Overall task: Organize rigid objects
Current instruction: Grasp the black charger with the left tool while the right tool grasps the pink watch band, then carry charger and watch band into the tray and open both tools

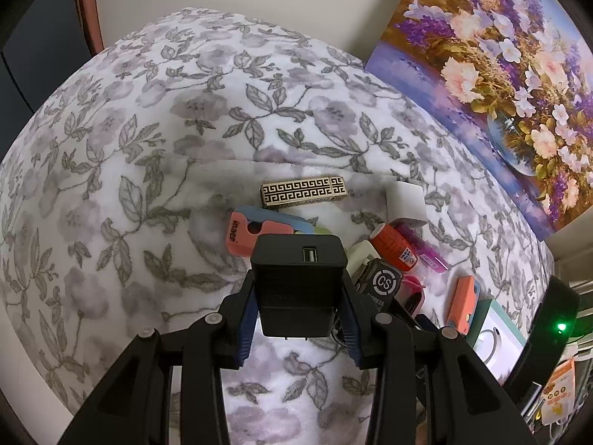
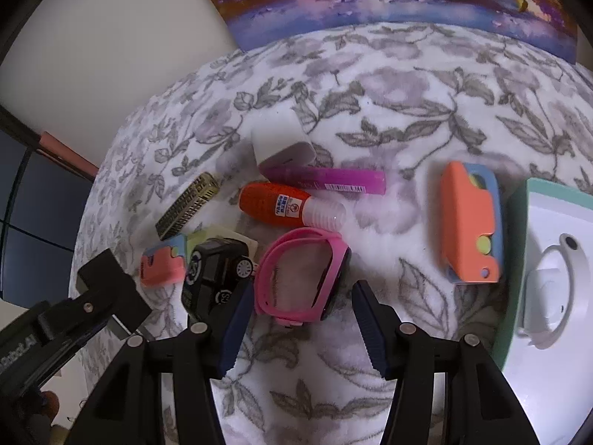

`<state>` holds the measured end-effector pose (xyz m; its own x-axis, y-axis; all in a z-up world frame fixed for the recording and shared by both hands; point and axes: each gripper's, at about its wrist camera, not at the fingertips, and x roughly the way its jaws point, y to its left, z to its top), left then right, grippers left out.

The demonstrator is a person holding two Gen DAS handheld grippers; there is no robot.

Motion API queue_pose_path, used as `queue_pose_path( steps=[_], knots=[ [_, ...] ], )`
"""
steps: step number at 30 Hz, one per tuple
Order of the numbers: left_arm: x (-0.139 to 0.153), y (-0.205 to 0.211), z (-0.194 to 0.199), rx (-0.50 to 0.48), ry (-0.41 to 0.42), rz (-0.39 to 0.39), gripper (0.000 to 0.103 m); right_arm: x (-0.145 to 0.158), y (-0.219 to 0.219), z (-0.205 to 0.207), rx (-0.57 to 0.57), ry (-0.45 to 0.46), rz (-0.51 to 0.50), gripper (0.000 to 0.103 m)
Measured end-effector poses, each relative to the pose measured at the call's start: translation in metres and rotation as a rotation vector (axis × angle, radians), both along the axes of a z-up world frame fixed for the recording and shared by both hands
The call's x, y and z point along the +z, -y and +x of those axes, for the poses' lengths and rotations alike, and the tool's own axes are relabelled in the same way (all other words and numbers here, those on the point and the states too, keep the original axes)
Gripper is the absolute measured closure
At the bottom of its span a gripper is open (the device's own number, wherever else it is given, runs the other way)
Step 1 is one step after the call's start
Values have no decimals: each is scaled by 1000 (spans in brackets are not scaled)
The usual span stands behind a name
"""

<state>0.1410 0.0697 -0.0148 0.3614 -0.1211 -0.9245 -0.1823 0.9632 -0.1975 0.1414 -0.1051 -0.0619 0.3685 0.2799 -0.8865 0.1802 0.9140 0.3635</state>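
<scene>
My left gripper (image 1: 298,319) is shut on a black USB charger (image 1: 299,278) and holds it above the floral blanket (image 1: 129,148). In the right wrist view the charger (image 2: 107,289) shows at the lower left. My right gripper (image 2: 302,328) is open, its fingers either side of a pink watch (image 2: 304,276) lying on the blanket. Near it lie a black toy car (image 2: 217,272), an orange bottle (image 2: 281,205), a purple tube (image 2: 326,180), a white adapter (image 2: 281,139), a gold patterned box (image 1: 304,191) and two coral cases (image 2: 469,222) (image 1: 246,233).
A white and teal box (image 2: 548,278) lies at the right edge of the blanket. A flower painting (image 1: 500,74) leans on the wall behind. A black device with a green light (image 1: 559,328) stands off the blanket's right side.
</scene>
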Motion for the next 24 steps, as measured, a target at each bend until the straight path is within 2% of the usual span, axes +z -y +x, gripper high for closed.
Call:
queue_pose_path(
  steps=[3,13,17,19,21,24],
  knots=[
    [0,0,0,1,-1,5,61,-4,-3,3,-10,-5,-11,41],
    [-6,-3,2,7,-20,13,61,-2,-22,5,1,50,-165,43],
    [-6,-3,2,8,-19,13,61,-2,-20,4,10,57,-150,45],
    [-5,-2,2,8,-16,19,61,-2,-16,2,2,58,-145,67],
    [-5,-2,2,7,-15,22,61,-5,-9,1,-11,44,-124,70],
    [-5,0,2,2,-15,30,61,-10,-1,-1,-39,30,-106,81]
  ],
)
